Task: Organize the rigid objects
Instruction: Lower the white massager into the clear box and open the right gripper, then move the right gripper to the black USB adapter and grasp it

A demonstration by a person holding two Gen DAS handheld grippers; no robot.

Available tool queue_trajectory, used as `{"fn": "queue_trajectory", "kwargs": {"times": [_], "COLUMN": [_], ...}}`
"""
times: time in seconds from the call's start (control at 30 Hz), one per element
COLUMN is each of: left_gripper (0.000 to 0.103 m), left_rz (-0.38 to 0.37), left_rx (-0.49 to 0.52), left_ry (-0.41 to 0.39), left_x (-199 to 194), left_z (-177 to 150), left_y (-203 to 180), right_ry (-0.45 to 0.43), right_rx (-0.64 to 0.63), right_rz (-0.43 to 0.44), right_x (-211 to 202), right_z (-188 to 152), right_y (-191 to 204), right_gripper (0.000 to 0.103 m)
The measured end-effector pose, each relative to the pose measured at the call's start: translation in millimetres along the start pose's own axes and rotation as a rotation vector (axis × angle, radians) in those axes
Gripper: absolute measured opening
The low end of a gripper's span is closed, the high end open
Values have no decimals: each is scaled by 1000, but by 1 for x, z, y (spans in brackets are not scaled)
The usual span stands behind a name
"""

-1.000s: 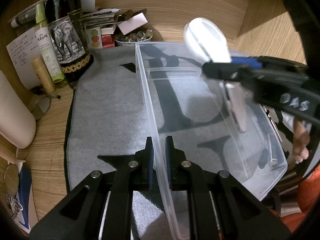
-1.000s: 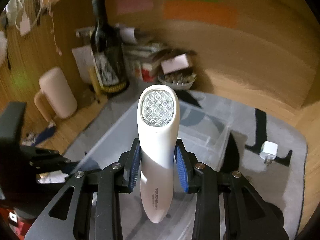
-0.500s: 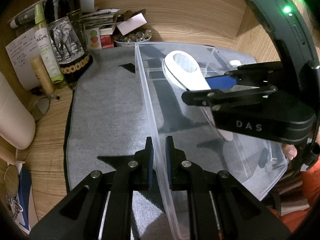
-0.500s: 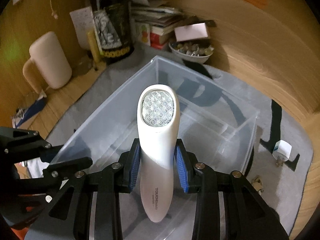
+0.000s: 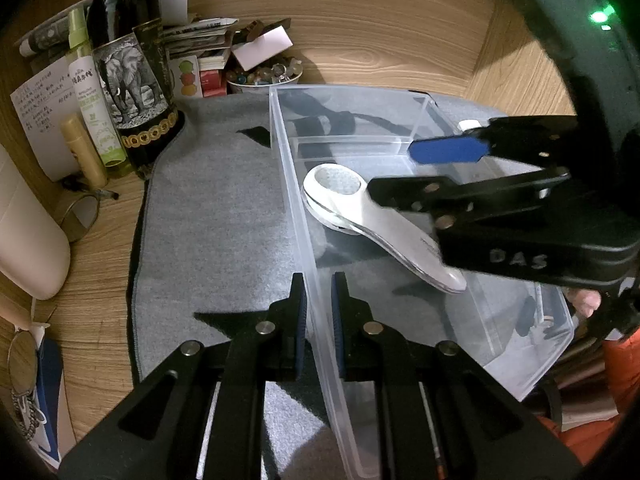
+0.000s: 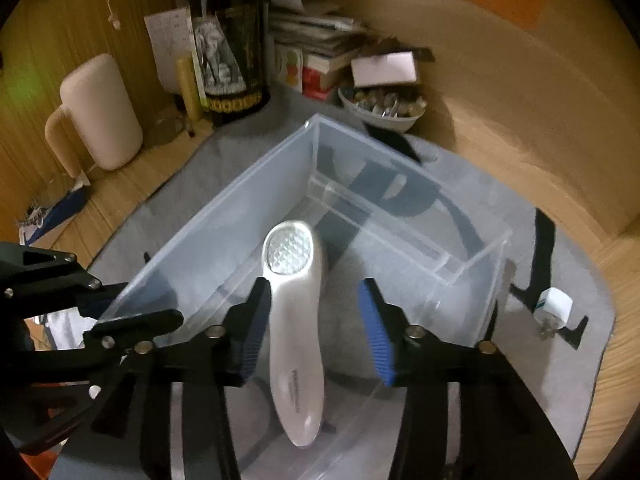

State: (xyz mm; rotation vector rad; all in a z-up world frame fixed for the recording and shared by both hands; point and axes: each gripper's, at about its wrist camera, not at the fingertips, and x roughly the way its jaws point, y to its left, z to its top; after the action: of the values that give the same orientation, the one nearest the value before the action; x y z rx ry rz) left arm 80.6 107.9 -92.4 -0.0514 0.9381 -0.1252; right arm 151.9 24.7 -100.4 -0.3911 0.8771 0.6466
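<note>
- Right gripper (image 6: 316,332): fingers spread wide, gripping nothing. The white handheld device (image 6: 296,320) lies between them inside the clear bin (image 5: 400,92), long axis along the fingers, lens end forward.
- Left gripper (image 5: 318,308): pinching the bin's near wall — steadying it.
- Nearby: bottle (image 5: 132,80), bowl (image 6: 380,112), white plug (image 6: 554,302) on the grey mat (image 5: 216,220) — none obstructs withdrawal.

- dim warm indoor light, heavy fisheye bend, black vignette corners
- right wrist view softer, motion-blurred at edges
- hard dark shadows on grey mat (image 5: 216,216)
- green LED (image 5: 599,17) glows; glare on clear bin (image 5: 320,304) walls
</note>
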Motion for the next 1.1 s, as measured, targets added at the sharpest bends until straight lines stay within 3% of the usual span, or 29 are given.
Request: {"fn": "queue_trajectory", "kwargs": {"times": [0.2, 0.6, 0.83, 1.1], "left_gripper": [11, 11, 11, 11], "left_rz": [-1, 0, 11, 20], "left_rx": [-1, -3, -4, -1], "left_ry": [1, 9, 12, 16], "left_x": [0, -2, -1, -2], "left_z": [0, 1, 1, 1], "left_y": [0, 2, 1, 0], "right_ry": [-81, -246, -201, -102], "right_rx": [23, 111, 173, 263], "right_rz": [-23, -161, -217, -162], "right_x": [-28, -100, -103, -82], "right_z": [-3, -37, -80, -132], "right_y": [-9, -45, -60, -61], "right_gripper": [52, 66, 67, 67]}}
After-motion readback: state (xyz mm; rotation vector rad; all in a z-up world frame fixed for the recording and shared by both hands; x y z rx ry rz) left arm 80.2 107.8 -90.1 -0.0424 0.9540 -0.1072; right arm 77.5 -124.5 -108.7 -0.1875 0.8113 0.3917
